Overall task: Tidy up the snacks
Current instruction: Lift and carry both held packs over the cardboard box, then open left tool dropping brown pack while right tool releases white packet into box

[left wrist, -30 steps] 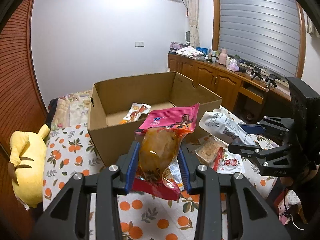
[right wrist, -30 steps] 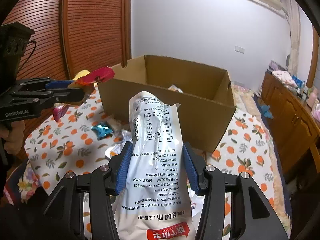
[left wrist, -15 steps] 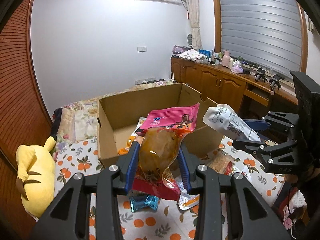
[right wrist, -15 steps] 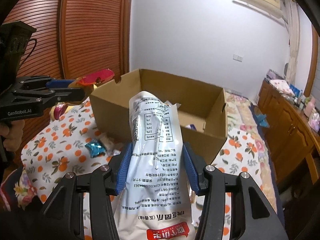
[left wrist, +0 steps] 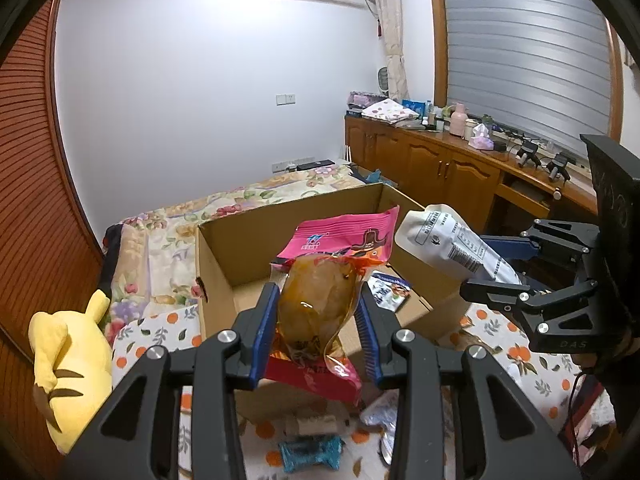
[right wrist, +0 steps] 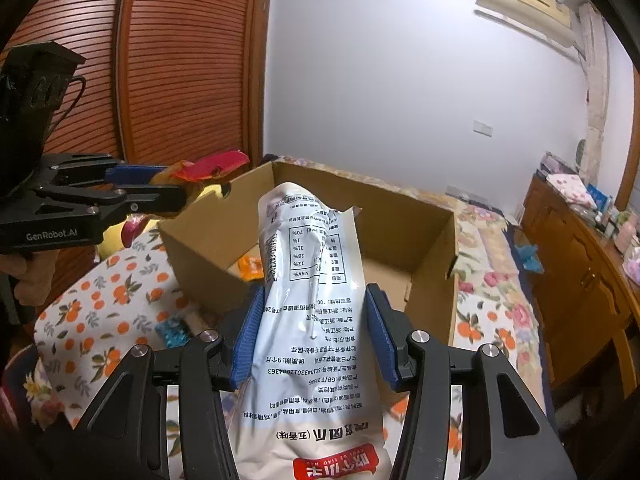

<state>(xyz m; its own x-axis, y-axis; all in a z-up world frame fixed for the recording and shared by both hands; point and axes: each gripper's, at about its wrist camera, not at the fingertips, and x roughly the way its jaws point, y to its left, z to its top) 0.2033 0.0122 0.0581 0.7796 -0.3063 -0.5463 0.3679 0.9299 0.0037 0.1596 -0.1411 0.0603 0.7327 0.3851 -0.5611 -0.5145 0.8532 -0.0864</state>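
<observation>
My left gripper (left wrist: 316, 312) is shut on a pink and orange snack pack (left wrist: 320, 300) and holds it above the near edge of the open cardboard box (left wrist: 224, 248). My right gripper (right wrist: 312, 320) is shut on a white snack pouch (right wrist: 312, 288) and holds it over the box's near rim (right wrist: 208, 240). In the left wrist view the right gripper (left wrist: 492, 276) and the pouch (left wrist: 448, 240) hang over the box's right wall. In the right wrist view the left gripper (right wrist: 176, 188) sits at the box's left corner. Snack packs lie inside the box (left wrist: 384, 292).
The box stands on an orange-patterned cloth (right wrist: 104, 304) with loose snacks, among them a blue pack (left wrist: 310, 452). A yellow plush toy (left wrist: 72, 352) lies at the left. A wooden cabinet (left wrist: 440, 168) runs along the right wall. A wooden slatted wardrobe (right wrist: 180, 60) stands at the left.
Both grippers have risen and moved forward with their packs, from in front of the box to over its near rim. The box's inside now shows more.
</observation>
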